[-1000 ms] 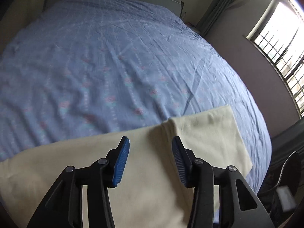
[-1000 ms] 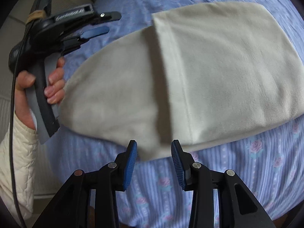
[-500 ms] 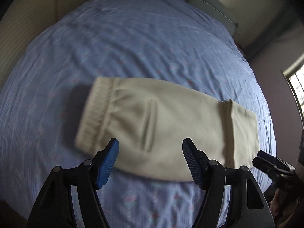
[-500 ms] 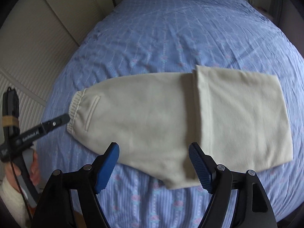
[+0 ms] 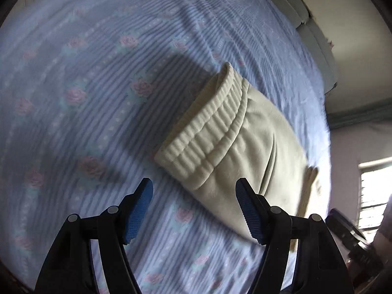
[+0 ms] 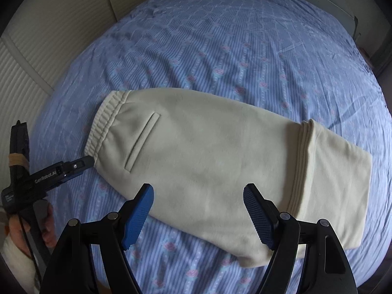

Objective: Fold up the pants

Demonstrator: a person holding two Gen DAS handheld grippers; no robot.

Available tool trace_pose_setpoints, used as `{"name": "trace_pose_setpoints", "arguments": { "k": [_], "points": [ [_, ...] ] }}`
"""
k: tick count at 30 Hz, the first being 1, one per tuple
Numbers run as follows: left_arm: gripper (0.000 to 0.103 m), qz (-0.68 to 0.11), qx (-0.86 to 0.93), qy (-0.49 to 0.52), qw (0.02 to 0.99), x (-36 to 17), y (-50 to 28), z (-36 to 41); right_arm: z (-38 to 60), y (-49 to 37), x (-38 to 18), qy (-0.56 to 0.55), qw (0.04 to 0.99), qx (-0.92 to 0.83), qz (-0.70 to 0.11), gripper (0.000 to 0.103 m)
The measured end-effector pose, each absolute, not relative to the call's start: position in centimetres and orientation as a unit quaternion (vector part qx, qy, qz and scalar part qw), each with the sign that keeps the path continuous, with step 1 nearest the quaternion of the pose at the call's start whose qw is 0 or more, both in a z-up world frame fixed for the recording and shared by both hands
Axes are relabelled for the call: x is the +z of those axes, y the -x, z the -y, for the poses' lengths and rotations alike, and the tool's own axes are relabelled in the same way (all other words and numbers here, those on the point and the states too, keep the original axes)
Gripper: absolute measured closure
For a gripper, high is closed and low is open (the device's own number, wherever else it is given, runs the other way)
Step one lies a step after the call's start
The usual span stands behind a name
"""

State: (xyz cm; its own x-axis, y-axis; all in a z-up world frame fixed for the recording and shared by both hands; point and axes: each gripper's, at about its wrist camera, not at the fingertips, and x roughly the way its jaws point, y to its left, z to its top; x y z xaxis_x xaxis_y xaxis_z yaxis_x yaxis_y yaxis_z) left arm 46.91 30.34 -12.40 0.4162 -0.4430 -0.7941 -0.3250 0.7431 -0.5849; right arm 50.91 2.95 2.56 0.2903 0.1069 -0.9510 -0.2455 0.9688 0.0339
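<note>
Pants [image 6: 220, 152] lie half-folded near the bed's [image 6: 245, 49] front edge. Both hand-held grippers, left [image 5: 193, 208] and right [image 6: 198, 213], are released and empty. Pinch the waistband [image 5: 205, 132] squarely and carry it level onto the cuffs.

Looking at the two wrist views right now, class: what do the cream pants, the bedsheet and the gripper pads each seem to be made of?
Pants: probably thick fleece or sweatshirt knit, matte and softly napped, with a ribbed elastic waistband.
Bedsheet: likely thin woven cotton, matte, creased, printed with stripes and roses.
Gripper pads: apparently blue rubber or plastic with a fine gridded texture, on smooth black plastic arms.
</note>
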Motion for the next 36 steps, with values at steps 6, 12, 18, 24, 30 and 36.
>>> {"name": "trace_pose_setpoints", "arguments": {
  "k": [6, 12, 18, 24, 30, 36],
  "points": [
    [0.03, -0.537, -0.054, 0.404, 0.739, -15.0, -49.0, -30.7, -3.7, -51.8, 2.4, 0.041, 0.791, 0.108, -0.601, 0.026],
    [0.046, -0.528, -0.082, 0.419, 0.734, -15.2, -50.0, -29.7, -3.5, -52.5, 2.5, 0.022, 0.79, 0.104, -0.603, 0.026],
    [0.077, -0.455, -0.152, 0.482, 0.733, -12.4, -48.6, -30.7, -3.1, -52.7, 3.0, -0.001, 0.794, 0.108, -0.598, 0.026],
    [0.077, -0.469, -0.142, 0.493, 0.719, -13.6, -51.0, -29.7, -2.8, -52.9, 3.9, -0.006, 0.8, 0.106, -0.59, 0.026],
    [0.071, -0.498, -0.091, 0.458, 0.731, -14.0, -52.3, -28.5, -2.0, -52.6, 4.6, -0.006, 0.805, 0.097, -0.586, 0.026],
    [0.083, -0.513, -0.077, 0.358, 0.776, -8.5, -51.7, -26.4, 0.2, -51.7, 6.0, -0.016, 0.812, 0.096, -0.575, 0.026]
  ]
}}
